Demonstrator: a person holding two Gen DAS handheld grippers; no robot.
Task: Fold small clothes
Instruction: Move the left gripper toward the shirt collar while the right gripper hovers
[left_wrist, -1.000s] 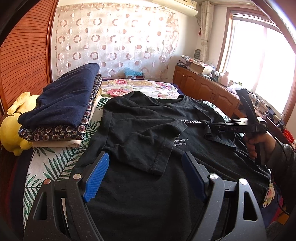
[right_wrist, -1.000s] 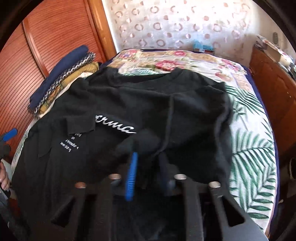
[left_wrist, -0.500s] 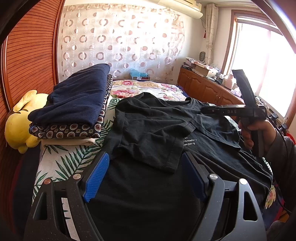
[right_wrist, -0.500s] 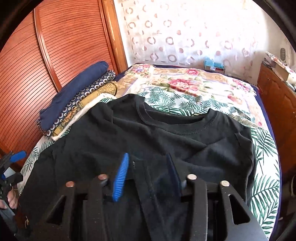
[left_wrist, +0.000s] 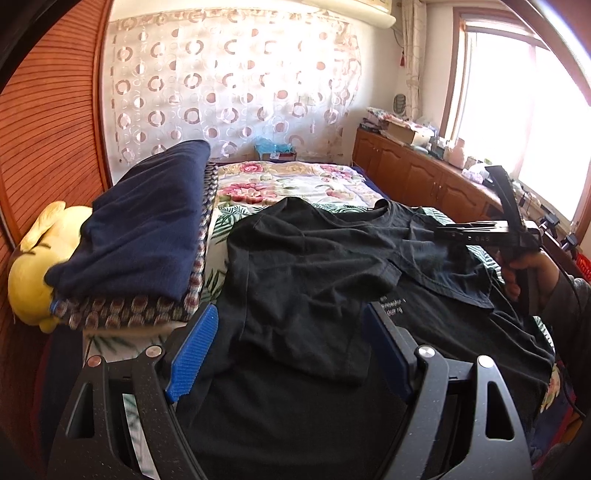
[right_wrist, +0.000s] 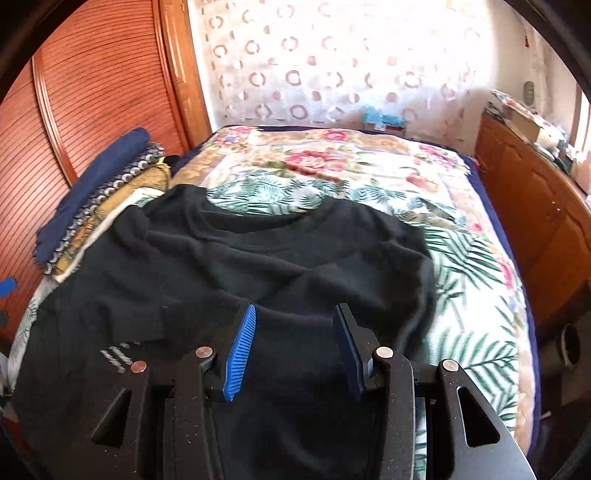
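Shirt lies flat mid-bed, both sleeves folded in to narrow it. Your left tongs gape, nothing gripped; right tongs released, empty. Stack at 9 o'clock, kept clear.

A bed fills the room, spread with a palm-leaf sheet and, farther back, a floral quilt. At its left edge sits a stack of folded fabrics, a navy piece on top, patterned and pale layers beneath. A yellow plush toy leans against the stack on the side toward the slatted wooden door. A white curtain with circle prints hangs behind the bed. Wooden cabinets run along the right wall under a bright window, their top cluttered with boxes and small items.
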